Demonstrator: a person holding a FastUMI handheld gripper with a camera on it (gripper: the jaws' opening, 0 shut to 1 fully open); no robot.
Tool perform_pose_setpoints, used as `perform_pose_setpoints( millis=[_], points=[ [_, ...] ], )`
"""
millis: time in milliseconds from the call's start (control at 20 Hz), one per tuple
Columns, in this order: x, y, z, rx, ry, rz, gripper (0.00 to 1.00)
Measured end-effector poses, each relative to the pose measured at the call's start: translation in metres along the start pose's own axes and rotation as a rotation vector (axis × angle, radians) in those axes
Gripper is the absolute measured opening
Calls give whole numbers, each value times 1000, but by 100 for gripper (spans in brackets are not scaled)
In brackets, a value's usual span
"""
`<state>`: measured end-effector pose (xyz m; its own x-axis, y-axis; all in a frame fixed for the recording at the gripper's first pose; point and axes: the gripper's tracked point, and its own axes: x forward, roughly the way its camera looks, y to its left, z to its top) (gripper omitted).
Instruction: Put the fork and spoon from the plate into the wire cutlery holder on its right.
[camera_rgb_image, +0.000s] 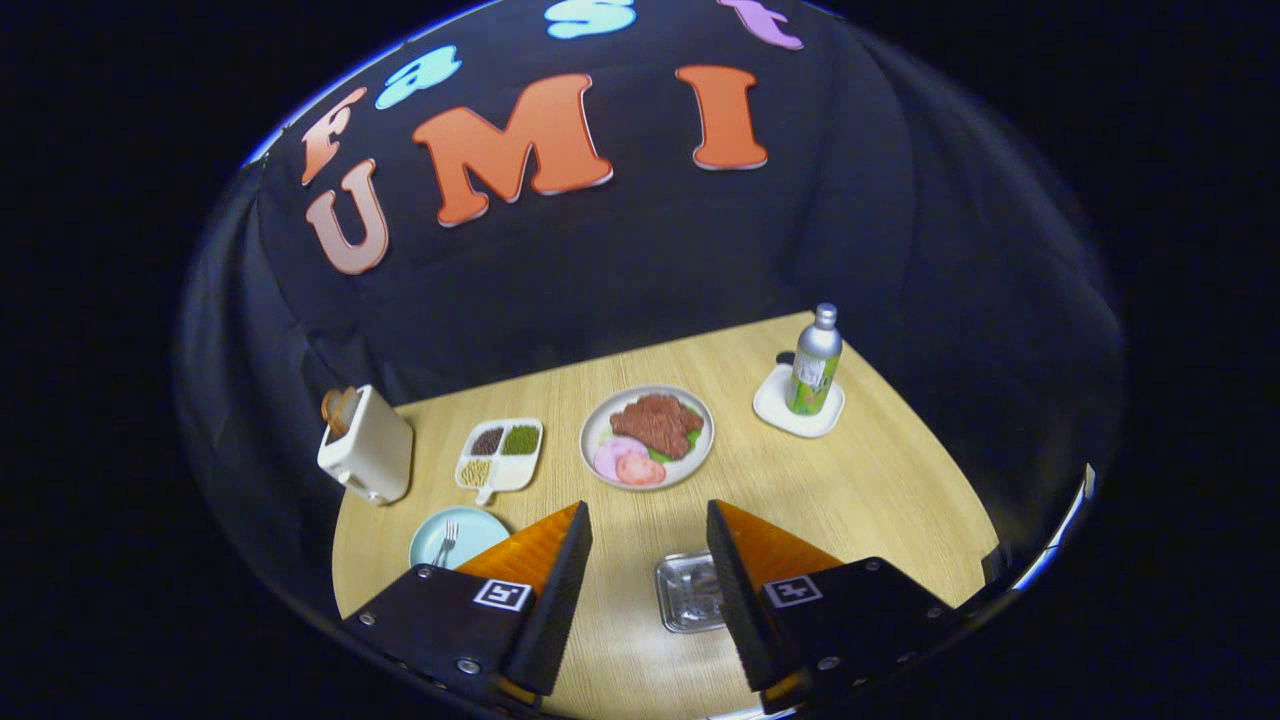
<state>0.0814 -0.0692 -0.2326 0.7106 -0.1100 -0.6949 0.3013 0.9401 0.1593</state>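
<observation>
Fork (446, 541) is lying on the pale blue plate (470, 530), which sits on the near left part of the bench (860, 490), just beyond the left finger and partly tucked behind it. I can't spot the spoon for sure; it may be behind that finger. The gripper (648, 555) hovers high above the bench, fingers spread wide, nothing between them.

Wire cutlery holder (688, 592) is the shiny squarish thing on the near bench, right of the plate, half covered by the right finger. From this steep angle you look down into it, so its wires and height are hard to judge.

My take on the step: nothing's grabbed yet, so first job is getting to the fork. I'd swing left and drop down over the plate, line the fingers up across the handle rather than the tines, and close low so the thin metal doesn't skate on the glazed surface.

Further back, left to right: a white toaster (368, 446) with toast poking out, a divided dish (500, 455) with grains or seeds, a food plate (648, 437) with meat and slices in the middle, and a bottle (814, 362) on a white coaster (797, 410) far right. Something dark sits behind the bottle, too small to identify.
</observation>
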Motion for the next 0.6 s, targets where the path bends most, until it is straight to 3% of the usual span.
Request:
perform_pose_setpoints(
  millis=[50, 250, 400, 600],
  points=[
    [-4, 8, 10, 7, -50, 7, 77],
    [-28, 45, 53, -3, -276, 31, 89],
    [-32, 80, 75, -29, -403, 51, 91],
    [-25, 128, 82, -28, -463, 93, 92]
  ],
)
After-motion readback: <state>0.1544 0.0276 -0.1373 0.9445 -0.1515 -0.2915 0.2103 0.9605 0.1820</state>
